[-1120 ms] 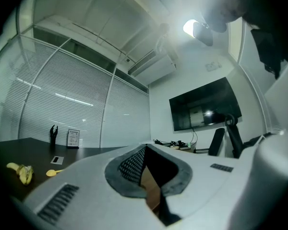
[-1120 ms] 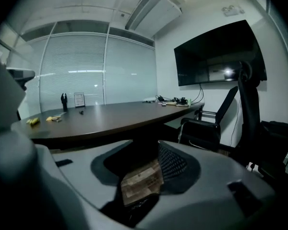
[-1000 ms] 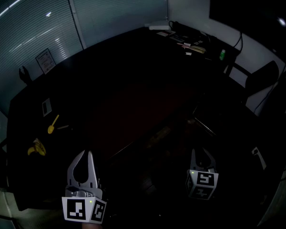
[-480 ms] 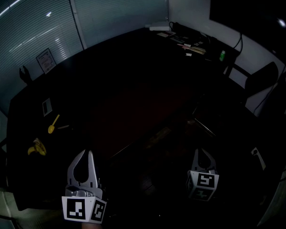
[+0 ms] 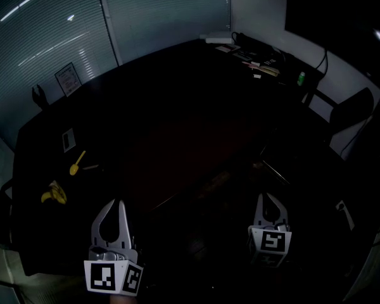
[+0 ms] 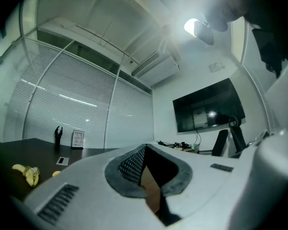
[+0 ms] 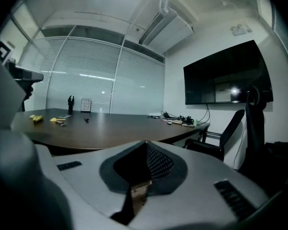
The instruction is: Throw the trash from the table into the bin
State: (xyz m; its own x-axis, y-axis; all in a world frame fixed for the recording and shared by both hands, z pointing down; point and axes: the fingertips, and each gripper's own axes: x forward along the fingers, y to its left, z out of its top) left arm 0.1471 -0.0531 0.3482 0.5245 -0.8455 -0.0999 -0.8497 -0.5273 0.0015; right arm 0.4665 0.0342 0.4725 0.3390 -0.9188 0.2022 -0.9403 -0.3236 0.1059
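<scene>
The room is dim. A banana peel point(image 5: 54, 195) lies near the left edge of the long dark table point(image 5: 177, 106), with a yellow scrap point(image 5: 76, 164) and a small dark piece just beyond it. The left gripper view shows the peel point(image 6: 27, 172) low at the left. In the right gripper view, peel point(image 7: 36, 119) and scrap point(image 7: 55, 120) are far off to the left. My left gripper point(image 5: 112, 202) is held at the table's near edge, shut and empty. My right gripper point(image 5: 268, 197) hangs off the table's right side, shut with nothing in it. No bin shows.
A framed sign point(image 5: 68, 79) and a dark hand figure point(image 5: 39, 96) stand at the table's far left. Cables and papers point(image 5: 256, 59) crowd the far end. A black chair point(image 7: 221, 133) stands at the right, under a wall screen point(image 7: 228, 75).
The right gripper's jaws have come together from slightly apart and it has shifted a little. The head view has tilted slightly. The left gripper has stayed put.
</scene>
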